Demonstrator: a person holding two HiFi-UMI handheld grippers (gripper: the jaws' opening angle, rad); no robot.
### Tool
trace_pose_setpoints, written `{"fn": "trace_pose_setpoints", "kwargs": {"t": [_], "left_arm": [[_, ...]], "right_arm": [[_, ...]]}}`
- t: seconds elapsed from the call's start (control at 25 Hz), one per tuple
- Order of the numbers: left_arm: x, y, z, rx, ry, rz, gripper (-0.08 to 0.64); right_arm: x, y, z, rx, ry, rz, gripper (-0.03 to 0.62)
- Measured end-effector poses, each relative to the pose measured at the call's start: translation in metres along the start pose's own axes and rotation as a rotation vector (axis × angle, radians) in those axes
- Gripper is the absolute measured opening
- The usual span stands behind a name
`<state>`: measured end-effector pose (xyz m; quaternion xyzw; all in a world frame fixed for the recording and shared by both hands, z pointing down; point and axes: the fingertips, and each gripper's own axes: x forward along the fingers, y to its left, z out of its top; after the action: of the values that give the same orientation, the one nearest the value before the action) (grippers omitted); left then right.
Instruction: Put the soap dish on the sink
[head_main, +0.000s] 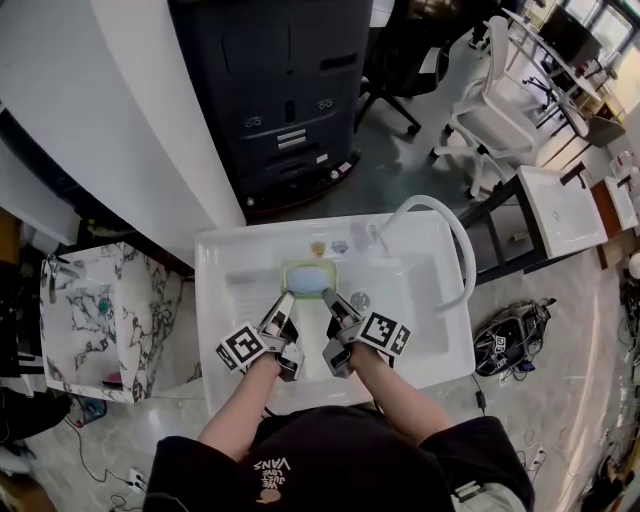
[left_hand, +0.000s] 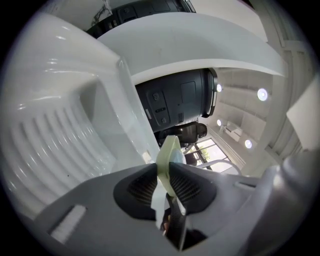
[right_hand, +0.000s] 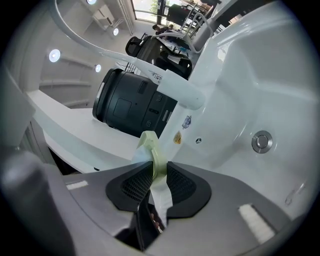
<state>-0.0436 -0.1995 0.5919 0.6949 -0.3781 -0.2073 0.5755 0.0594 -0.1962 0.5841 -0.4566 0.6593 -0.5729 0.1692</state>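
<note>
Head view: soap dish (head_main: 310, 277) held level over the sink (head_main: 213, 300) basin, close to the far ledge, long axis left-right. Left gripper (head_main: 288, 300) clamps its left rim and right gripper (head_main: 331, 300) its right rim. Basin has open room on both sides.

Looked like an office used as a test lab: swivel chairs (head_main: 495, 110), big copier (head_main: 285, 100), floor cables (head_main: 508, 340), a stand-alone sink (head_main: 215, 300)
</note>
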Motion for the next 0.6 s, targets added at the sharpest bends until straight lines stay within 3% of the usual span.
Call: {"fn": "trace_pose_setpoints", "kwargs": {"t": [0.6], "left_arm": [[0.035, 0.038, 0.007, -0.035, -0.049, 0.060, 0.120]], "right_arm": [[0.039, -0.035, 0.018, -0.001, 0.065, -0.035, 0.080]]}}
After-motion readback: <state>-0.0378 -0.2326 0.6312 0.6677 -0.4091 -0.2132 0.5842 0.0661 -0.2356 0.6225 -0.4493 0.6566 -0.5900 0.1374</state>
